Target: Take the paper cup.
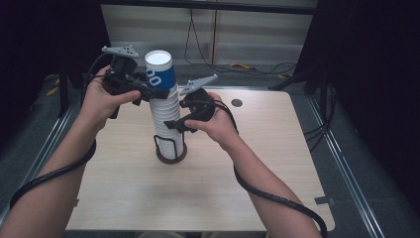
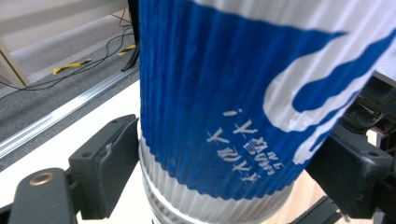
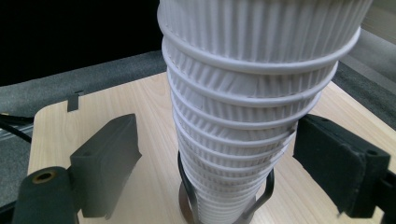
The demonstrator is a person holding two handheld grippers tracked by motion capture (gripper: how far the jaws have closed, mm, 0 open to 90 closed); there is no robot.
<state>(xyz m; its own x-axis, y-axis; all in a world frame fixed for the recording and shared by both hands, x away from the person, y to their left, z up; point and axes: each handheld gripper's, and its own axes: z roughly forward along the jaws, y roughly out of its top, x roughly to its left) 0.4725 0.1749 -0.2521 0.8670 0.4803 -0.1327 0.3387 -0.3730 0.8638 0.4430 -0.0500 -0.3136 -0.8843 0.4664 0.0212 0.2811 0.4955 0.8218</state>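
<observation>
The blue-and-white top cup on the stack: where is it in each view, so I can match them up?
High view: blue-and-white top cup sits upper centre, capping the stack of white cups.
Left gripper view: it fills the middle and right, between the black fingers.
Right gripper view: it is not in the picture; the white cups rise past the top edge.
Shared landmark: the ribbed white stack.

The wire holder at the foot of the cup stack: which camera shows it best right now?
The high view: the wire holder shows whole there, base and loops standing on the table around the cup stack. The right gripper view shows its wire loops close, cut off at the frame's bottom. The left gripper view shows the blue cup instead.
</observation>
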